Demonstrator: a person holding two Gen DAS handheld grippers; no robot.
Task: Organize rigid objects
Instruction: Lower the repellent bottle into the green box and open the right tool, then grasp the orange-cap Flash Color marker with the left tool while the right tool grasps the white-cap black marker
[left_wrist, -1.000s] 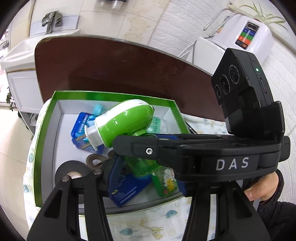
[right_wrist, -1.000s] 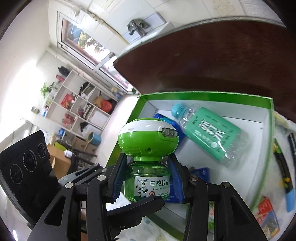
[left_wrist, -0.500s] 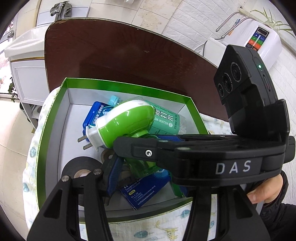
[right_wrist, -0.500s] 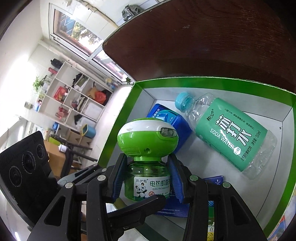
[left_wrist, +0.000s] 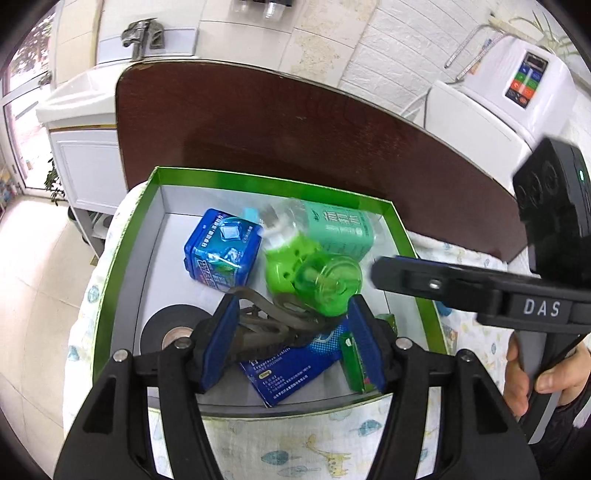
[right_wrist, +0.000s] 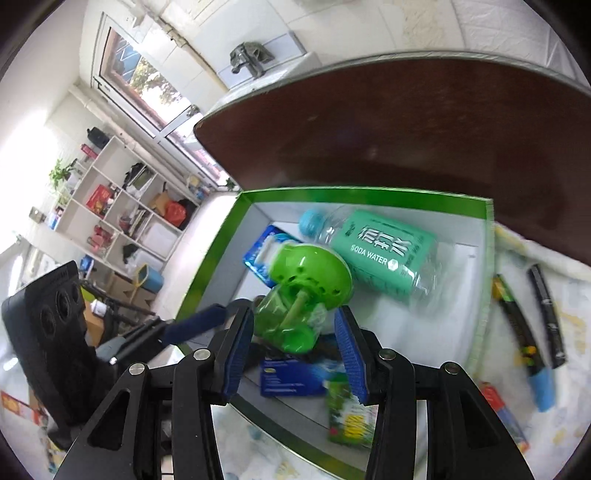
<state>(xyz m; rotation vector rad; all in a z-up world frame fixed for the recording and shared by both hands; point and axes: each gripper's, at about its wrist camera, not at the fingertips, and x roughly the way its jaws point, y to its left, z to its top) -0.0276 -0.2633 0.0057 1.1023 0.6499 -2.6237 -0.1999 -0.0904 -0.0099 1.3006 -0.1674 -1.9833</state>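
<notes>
The green mosquito repeller (right_wrist: 299, 295) lies tipped mid-box (left_wrist: 122, 258), seemingly free between the right gripper (right_wrist: 295, 350)'s pads; the left gripper (left_wrist: 291, 339)'s jaws are opening, empty.

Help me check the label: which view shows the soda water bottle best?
The right wrist view. There the soda water bottle lies in the green box with blue cap, mint label and its "SODA WATER" print all legible. In the left wrist view the bottle is blurred and partly hidden behind the green repellent device.
</notes>
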